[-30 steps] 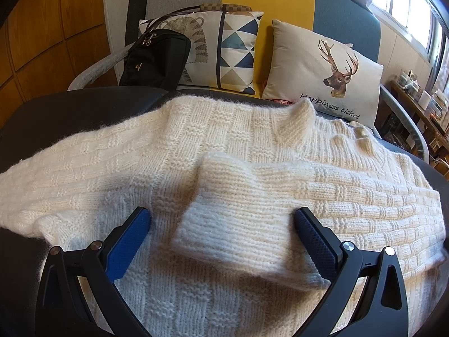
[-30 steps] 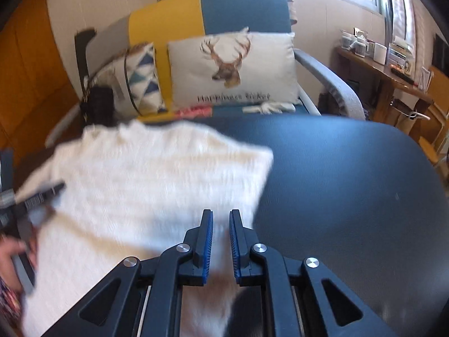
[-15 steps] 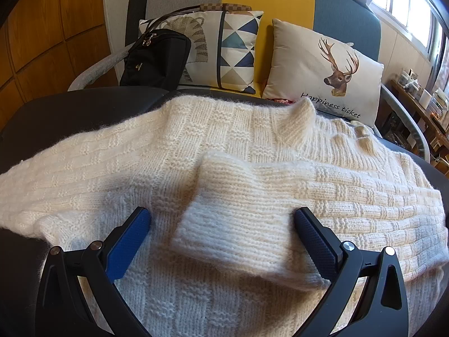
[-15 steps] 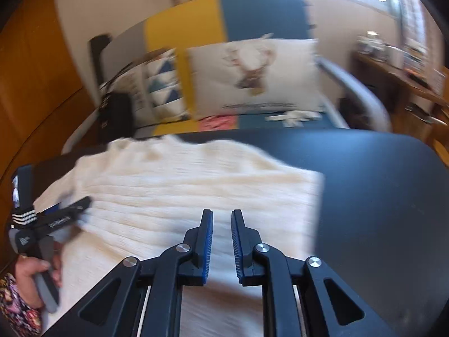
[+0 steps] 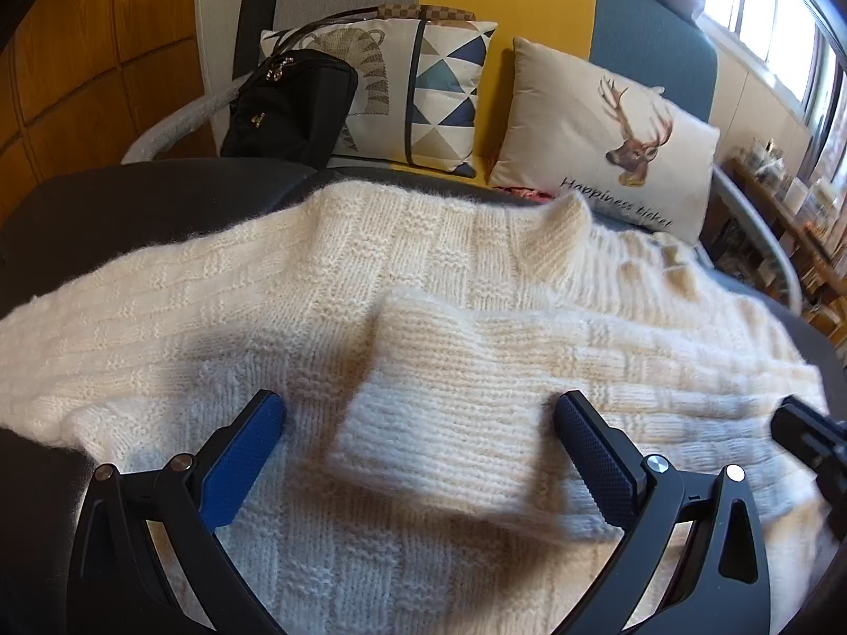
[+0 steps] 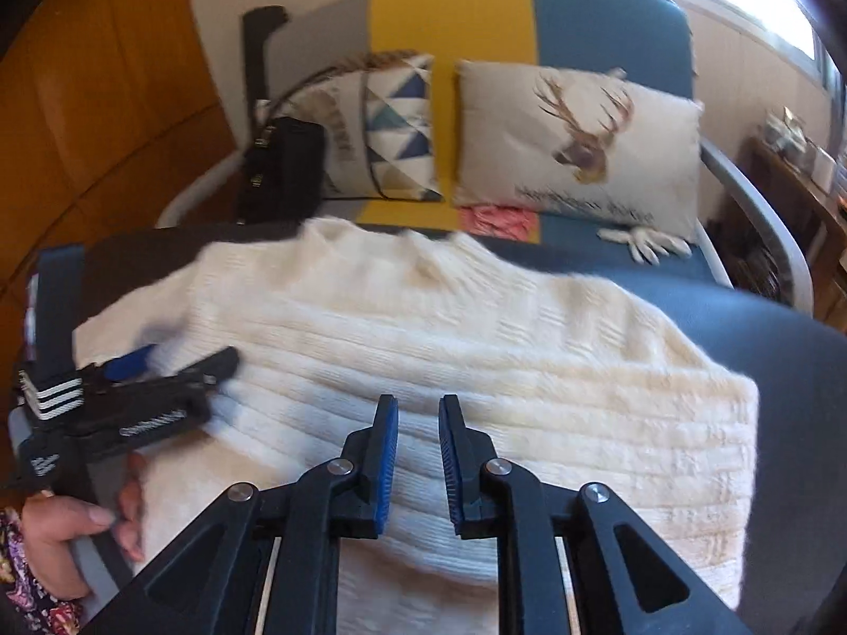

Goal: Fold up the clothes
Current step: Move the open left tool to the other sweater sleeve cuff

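**One sleeve in, most of the fold still ahead**

I had the cream sweater (image 5: 328,317) spread flat across the dark table (image 5: 132,201), its collar toward the sofa. One sleeve (image 5: 466,413) already lay folded in over the chest, its ribbed cuff resting between my left gripper's (image 5: 418,423) fingers. That gripper hovered released, jaws spread wide on either side of the cuff, the pads not pressing on it as far as I could see.

My right gripper (image 6: 418,418) hung over the lower body of the sweater with a narrow gap between its blue pads and nothing caught in it; I read it as empty, not clenched on any knit.

By my judgement the job was early: the other sleeve on the left side looked unfolded, and the body had yet to be doubled over.
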A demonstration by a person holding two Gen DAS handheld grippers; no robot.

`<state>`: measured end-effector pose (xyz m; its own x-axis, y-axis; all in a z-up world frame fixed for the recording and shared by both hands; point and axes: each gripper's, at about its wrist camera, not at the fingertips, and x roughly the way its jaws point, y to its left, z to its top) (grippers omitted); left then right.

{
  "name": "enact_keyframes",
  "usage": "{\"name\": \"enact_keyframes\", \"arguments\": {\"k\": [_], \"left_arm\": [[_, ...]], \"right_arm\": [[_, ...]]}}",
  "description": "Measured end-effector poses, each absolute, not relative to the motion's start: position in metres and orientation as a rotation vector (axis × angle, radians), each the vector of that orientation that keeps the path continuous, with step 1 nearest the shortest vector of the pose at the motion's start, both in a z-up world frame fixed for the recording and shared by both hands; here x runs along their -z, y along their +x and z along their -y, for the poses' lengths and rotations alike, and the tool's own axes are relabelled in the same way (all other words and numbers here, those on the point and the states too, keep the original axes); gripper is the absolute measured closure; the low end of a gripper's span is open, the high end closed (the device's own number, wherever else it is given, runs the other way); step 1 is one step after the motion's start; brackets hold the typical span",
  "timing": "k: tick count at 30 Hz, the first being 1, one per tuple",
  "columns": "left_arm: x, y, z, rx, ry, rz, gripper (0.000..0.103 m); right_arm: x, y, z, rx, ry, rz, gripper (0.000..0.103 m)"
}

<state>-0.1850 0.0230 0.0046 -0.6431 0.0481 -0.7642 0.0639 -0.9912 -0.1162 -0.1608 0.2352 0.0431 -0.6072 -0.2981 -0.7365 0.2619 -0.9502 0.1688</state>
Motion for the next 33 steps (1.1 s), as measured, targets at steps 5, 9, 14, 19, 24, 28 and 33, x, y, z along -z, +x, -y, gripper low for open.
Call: {"name": "enact_keyframes", "arguments": {"k": [5, 9, 14, 19, 24, 28, 33], "left_arm": [[-0.013, -0.161, 0.016, 2.801, 1.275, -0.29, 0.0], [-0.022, -0.135, 0.064, 2.77, 1.215, -0.379, 0.0], [-0.029, -0.106, 0.126, 2.69, 1.147, -0.454, 0.0], [-0.024, -0.086, 0.186, 2.568, 1.116, -0.511, 0.0], [-0.012, -0.071, 0.245, 2.429, 1.09, -0.671, 0.0], [-0.005, -0.06, 0.291, 2.333, 1.058, -0.835, 0.0], [0.011, -0.049, 0.35, 2.181, 1.056, -0.998, 0.0]], "right_arm": [[-0.039, -0.164, -0.187, 2.474, 1.156, 0.098, 0.087], [-0.025, -0.166, -0.148, 2.414, 1.161, 0.139, 0.085], [-0.018, -0.166, -0.099, 2.399, 1.112, 0.078, 0.085], [-0.001, -0.172, -0.066, 2.421, 1.154, -0.049, 0.085], [0.001, -0.168, -0.065, 2.444, 1.139, -0.075, 0.085], [0.001, -0.164, -0.059, 2.469, 1.124, -0.135, 0.085], [0.002, -0.166, -0.059, 2.468, 1.124, -0.135, 0.084]]}}
